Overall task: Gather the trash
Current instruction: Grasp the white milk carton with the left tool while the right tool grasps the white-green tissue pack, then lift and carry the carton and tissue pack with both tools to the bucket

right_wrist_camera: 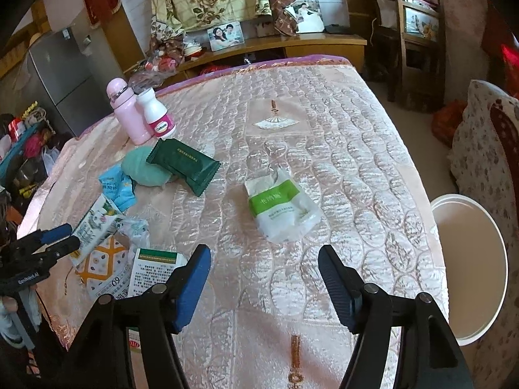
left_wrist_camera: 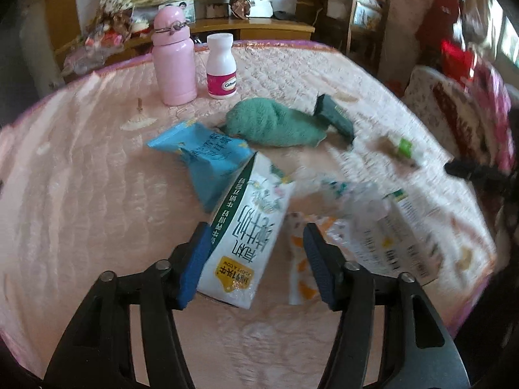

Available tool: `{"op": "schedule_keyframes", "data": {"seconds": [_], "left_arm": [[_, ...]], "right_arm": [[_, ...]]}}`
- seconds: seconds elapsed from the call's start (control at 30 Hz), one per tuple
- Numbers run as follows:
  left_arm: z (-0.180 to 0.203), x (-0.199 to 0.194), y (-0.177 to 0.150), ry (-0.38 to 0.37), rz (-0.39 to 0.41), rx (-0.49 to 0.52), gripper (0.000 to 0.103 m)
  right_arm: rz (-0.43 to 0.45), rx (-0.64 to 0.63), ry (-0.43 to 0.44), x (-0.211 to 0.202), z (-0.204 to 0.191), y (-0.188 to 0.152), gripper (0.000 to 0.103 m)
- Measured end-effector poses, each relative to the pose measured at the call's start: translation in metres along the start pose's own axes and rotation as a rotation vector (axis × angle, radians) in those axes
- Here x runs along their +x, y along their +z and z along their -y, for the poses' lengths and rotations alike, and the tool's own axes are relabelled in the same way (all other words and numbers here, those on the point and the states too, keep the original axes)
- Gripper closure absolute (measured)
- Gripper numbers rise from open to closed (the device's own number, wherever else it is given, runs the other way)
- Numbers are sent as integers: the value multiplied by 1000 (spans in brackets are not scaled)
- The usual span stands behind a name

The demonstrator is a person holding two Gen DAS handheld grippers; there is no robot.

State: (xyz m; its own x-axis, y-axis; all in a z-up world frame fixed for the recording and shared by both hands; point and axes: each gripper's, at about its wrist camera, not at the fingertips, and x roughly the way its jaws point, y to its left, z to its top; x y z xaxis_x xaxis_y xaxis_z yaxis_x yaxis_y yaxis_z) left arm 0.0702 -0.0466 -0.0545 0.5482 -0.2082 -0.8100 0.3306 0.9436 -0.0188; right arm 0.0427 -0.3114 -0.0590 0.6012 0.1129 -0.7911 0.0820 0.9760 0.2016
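A white milk carton [left_wrist_camera: 249, 227] lies between the blue pads of my left gripper [left_wrist_camera: 256, 227]. Its left side rests against the left pad; the right pad stands clear of it, so the gripper is open. The right wrist view shows that same left gripper [right_wrist_camera: 65, 238] at the carton [right_wrist_camera: 97, 223] on the left. My right gripper [right_wrist_camera: 264, 249] is open with nothing between its fingers, just short of a white and green plastic packet [right_wrist_camera: 280, 209]. Around the carton lie a blue packet [left_wrist_camera: 204, 155], a dark green wrapper [right_wrist_camera: 185, 165], crumpled clear plastic [left_wrist_camera: 350, 201] and an orange-patterned packet [right_wrist_camera: 103, 262].
Everything lies on a pink quilted bed cover [right_wrist_camera: 324, 129]. A pink bottle [left_wrist_camera: 173, 61] and a white pill bottle [left_wrist_camera: 221, 64] stand at the far side, with a teal cloth [left_wrist_camera: 275, 123] in front. A white round bin [right_wrist_camera: 470, 272] stands on the floor off the bed's right edge.
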Motion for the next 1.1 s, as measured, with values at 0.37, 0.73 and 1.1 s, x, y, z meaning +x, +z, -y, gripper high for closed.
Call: {"op": "schedule_keyframes", "data": {"seconds": [0.37, 0.73, 1.1], "left_arm": [[-5, 36, 14, 37, -60, 78, 44], [2, 46, 18, 58, -98, 161, 43], [-19, 21, 17, 21, -62, 7, 49]], "right_arm": [[-23, -52, -36, 34, -2, 21, 31], [-107, -103, -75, 88, 8, 41, 29], [-29, -101, -46, 55, 6, 26, 66]]}}
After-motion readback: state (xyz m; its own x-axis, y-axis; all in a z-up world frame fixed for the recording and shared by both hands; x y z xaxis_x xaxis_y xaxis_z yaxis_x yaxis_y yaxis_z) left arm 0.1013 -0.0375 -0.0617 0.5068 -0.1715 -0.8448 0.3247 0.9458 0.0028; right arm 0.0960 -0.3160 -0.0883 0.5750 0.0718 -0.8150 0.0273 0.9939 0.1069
